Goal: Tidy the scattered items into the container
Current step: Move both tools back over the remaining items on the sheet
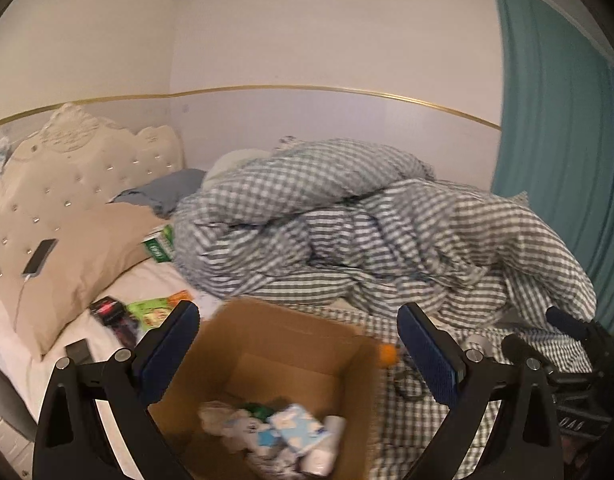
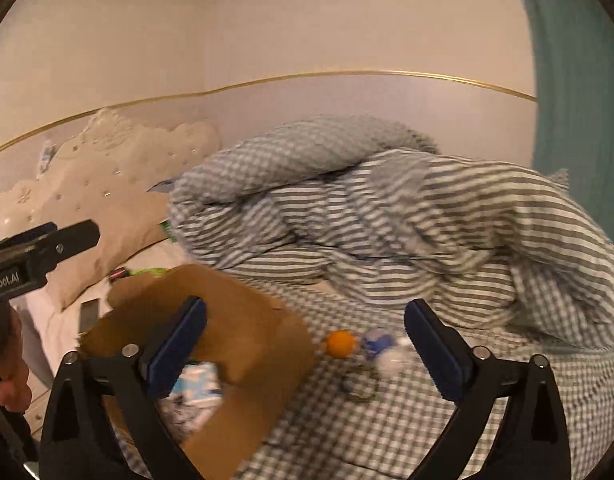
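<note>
An open cardboard box [image 1: 267, 332] stands on the bed and holds a blue-and-white tissue pack [image 1: 301, 428] among other small items. My left gripper [image 1: 299, 344] hangs open over the box with nothing between its fingers. My right gripper [image 2: 307, 344] is open and empty, above the box's right edge [image 2: 247, 332] and the checked sheet. Right of the box lie an orange ball [image 2: 341, 343], a blue-and-white item [image 2: 377, 344] and a ring-shaped thing [image 2: 359, 390]. A green packet [image 1: 155, 312], a dark packet [image 1: 115, 314] and a green carton [image 1: 161, 246] lie to the box's left.
A heaped checked duvet [image 1: 367, 232] fills the bed behind the box. A beige pillow [image 1: 87, 256] with a phone [image 1: 41, 256] on it leans on the tufted headboard [image 1: 79, 160]. A teal curtain [image 1: 559, 120] hangs at the right. A person's hand [image 2: 7, 364] holds the left gripper.
</note>
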The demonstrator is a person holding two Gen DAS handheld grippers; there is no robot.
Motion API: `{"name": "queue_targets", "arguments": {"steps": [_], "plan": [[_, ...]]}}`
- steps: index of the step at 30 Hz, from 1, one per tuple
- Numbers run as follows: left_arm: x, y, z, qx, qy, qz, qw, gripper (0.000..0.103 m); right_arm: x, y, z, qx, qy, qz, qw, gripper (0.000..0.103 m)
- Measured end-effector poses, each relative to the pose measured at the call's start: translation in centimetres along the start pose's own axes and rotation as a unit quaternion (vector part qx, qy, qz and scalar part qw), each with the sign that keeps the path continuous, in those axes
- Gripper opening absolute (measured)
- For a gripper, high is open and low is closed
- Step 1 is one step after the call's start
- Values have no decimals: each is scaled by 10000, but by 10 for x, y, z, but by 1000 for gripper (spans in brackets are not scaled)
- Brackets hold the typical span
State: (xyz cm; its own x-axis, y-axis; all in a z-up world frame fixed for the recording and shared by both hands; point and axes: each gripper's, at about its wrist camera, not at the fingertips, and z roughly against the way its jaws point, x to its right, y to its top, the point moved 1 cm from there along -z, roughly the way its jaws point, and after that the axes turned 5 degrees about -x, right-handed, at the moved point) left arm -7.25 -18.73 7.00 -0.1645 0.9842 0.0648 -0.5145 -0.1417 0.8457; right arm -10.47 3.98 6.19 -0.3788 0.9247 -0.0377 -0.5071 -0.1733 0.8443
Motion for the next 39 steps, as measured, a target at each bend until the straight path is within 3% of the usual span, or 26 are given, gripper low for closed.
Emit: {"name": "queue_targets", "arguments": {"steps": [15,24,28,39], "plan": [[145,-23,-45,-239,-517,-739,9956,102,146,-32,35,-59,-973,-599,9934,103],[172,-58,-97,-620,-565,-774,9935,102,194,-63,1,-418,-1163,-866,9885,103],[189,-83,-127,-851,-502,-1005,9900,102,208,-84,-23,-665,-1121,-957,9868,103],[200,-153,-214,-1530,-256,-964,9832,102,232,-133,-87,-1149,-1069,-1177,9806,103]]}}
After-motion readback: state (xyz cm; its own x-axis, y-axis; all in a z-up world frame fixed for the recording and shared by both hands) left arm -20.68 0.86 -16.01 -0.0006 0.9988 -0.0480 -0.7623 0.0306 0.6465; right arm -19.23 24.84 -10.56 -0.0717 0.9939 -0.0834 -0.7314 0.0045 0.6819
